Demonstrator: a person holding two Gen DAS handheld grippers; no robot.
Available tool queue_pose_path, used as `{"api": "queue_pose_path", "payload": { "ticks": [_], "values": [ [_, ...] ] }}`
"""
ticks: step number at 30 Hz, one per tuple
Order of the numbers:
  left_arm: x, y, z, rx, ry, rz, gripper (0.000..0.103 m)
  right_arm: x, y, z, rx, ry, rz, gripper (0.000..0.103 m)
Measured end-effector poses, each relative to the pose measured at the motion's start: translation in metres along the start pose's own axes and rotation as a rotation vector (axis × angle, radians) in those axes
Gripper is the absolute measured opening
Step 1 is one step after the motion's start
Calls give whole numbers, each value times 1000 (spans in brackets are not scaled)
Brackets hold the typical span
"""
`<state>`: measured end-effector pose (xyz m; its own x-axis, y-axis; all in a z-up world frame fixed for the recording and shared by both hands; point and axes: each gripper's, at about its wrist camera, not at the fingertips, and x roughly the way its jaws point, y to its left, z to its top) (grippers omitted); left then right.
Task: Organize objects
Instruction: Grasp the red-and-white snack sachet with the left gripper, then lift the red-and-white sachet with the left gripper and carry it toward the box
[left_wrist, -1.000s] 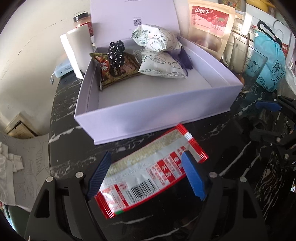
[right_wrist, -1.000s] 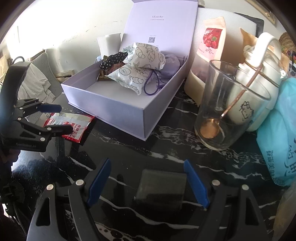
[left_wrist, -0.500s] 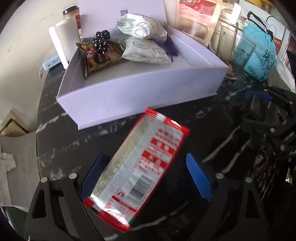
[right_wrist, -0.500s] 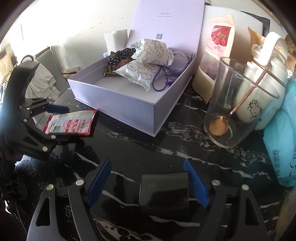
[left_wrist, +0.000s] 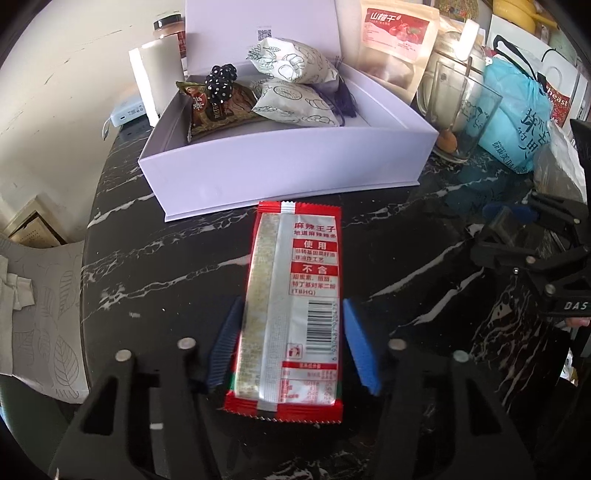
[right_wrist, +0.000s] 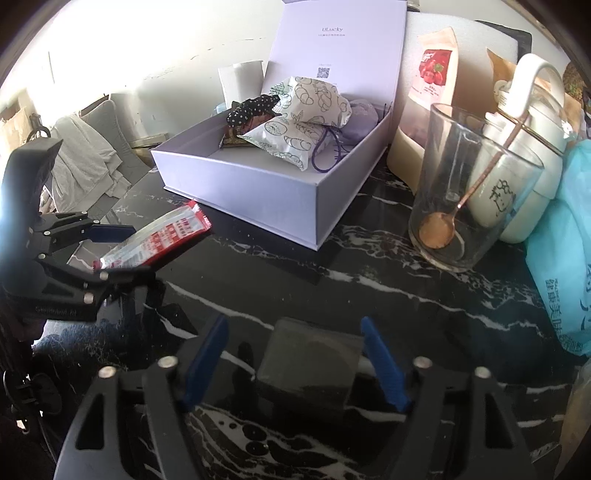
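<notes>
My left gripper (left_wrist: 291, 343) is shut on a red and silver snack packet (left_wrist: 295, 295), held lengthwise above the black marble table and pointing at the open lilac box (left_wrist: 280, 173). The packet (right_wrist: 159, 240) and left gripper (right_wrist: 107, 251) also show in the right wrist view, in front of the box (right_wrist: 258, 199). The box holds two white printed pouches (left_wrist: 295, 99), a brown packet (left_wrist: 218, 110) and a black dotted hair tie (left_wrist: 221, 79). My right gripper (right_wrist: 295, 365) is open and empty, low over the table.
A glass with a copper spoon (right_wrist: 465, 199) stands right of the box, with a white jug (right_wrist: 528, 147), a blue plastic bag (right_wrist: 565, 236) and a dried-fruit pouch (right_wrist: 432, 81) behind. A white paper roll (left_wrist: 155, 81) stands left of the box.
The left gripper has closed on the snack packet and lifted it, and the packet has turned from slanting to lengthwise, pointing at the box. The right gripper has barely moved.
</notes>
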<state>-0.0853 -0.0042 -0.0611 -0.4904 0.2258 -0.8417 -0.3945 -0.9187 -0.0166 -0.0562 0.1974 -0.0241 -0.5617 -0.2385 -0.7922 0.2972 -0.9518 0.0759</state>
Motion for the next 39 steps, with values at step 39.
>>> {"api": "queue_pose_path", "payload": {
  "ticks": [39],
  "values": [
    [-27, -57, -42, -8, -19, -5, 44, -34, 9, -53, -63, 23, 58, 64]
  ]
}}
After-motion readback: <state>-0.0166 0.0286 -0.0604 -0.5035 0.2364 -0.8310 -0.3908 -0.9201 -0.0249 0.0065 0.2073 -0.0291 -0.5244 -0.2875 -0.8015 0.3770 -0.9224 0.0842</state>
